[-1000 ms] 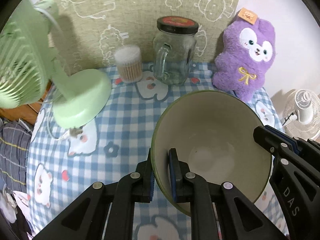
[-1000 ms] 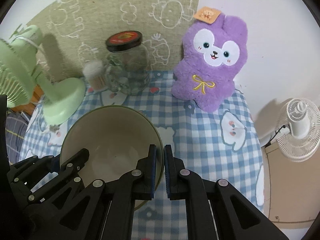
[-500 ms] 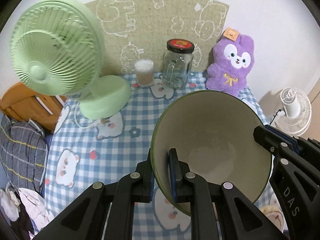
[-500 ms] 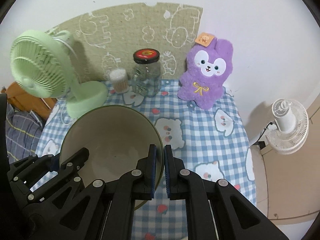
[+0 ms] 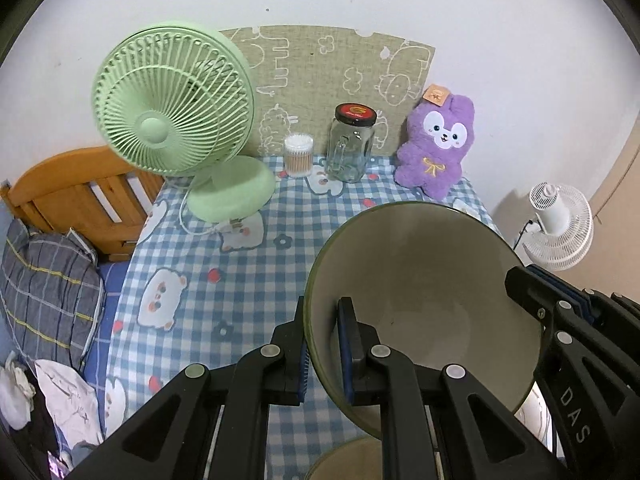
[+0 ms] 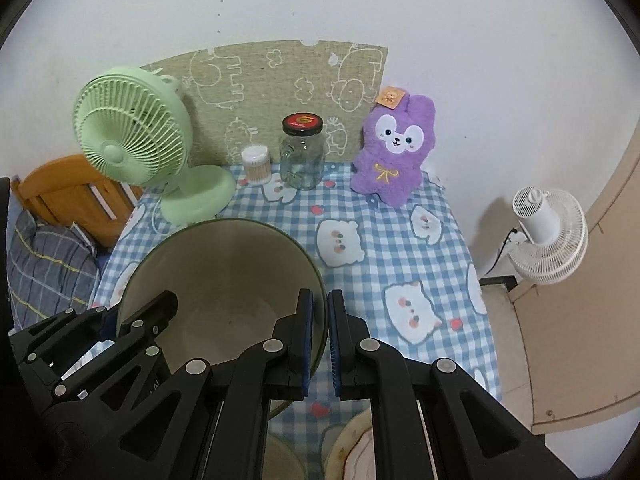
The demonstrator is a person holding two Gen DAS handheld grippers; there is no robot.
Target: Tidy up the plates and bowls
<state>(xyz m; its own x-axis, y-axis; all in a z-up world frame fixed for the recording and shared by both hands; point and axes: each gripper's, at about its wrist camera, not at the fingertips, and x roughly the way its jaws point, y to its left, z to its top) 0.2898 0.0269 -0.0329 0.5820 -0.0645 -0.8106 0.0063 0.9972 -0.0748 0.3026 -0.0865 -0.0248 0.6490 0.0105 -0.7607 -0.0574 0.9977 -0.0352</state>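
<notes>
Both tongs are pinching the same big bowl (image 5: 424,300) by its rim: our left tongs (image 5: 322,344) clamp the near-left edge with one pad inside and one outside, and our right tongs (image 6: 319,340) clamp the opposite edge the same way. We carry the bowl in the air between them, tilted toward us, above the near part of the worktop (image 6: 400,248) with its blue checked cloth.

We judge the job to be in its middle: one bowl is lifted and on its way, but not yet set down. Below it, at the bottom edge of the left view, the rim of another dish (image 5: 344,458) shows, and the right view catches a pale plate (image 6: 352,448) there too; whether these already form a stack we cannot tell. What seems left is to lower this bowl onto or beside them, let go, and sort whatever crockery lies out of sight.
</notes>
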